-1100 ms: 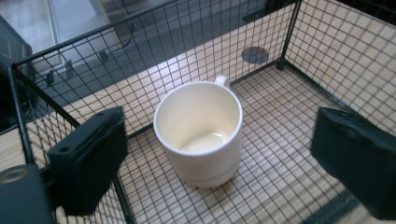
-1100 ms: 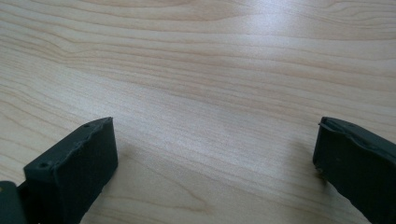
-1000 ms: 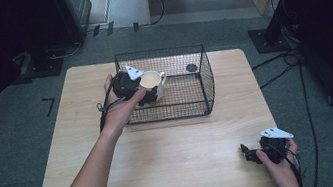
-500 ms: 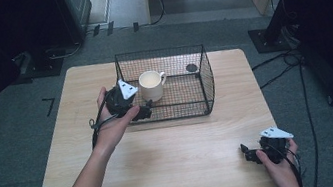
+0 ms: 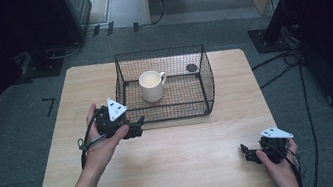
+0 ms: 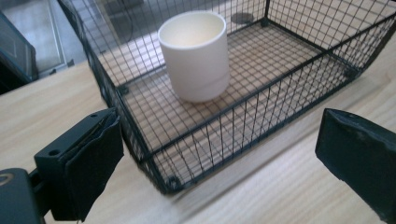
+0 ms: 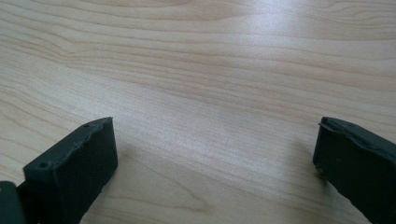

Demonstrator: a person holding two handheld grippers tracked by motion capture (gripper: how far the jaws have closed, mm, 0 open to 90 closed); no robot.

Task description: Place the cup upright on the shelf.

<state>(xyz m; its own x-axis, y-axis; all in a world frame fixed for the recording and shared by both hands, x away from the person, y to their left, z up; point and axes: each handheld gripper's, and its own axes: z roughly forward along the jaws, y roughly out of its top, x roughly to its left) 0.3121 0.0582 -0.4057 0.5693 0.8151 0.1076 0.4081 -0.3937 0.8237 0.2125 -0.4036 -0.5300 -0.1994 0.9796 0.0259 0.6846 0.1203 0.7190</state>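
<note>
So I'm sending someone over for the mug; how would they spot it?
On the wooden table stands a black wire basket. The mug stands upright in its left half: cream-white, with a handle, unlike the small dark disc at the back.

A white ceramic mug (image 5: pixel 151 86) stands in the left half of a black wire-mesh basket (image 5: pixel 206 82), which sits toward the far side of a light wooden table (image 5: pixel 179 152).

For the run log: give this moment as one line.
left gripper: open, outside basket | mug: upright in basket | right gripper: open, over table
</note>
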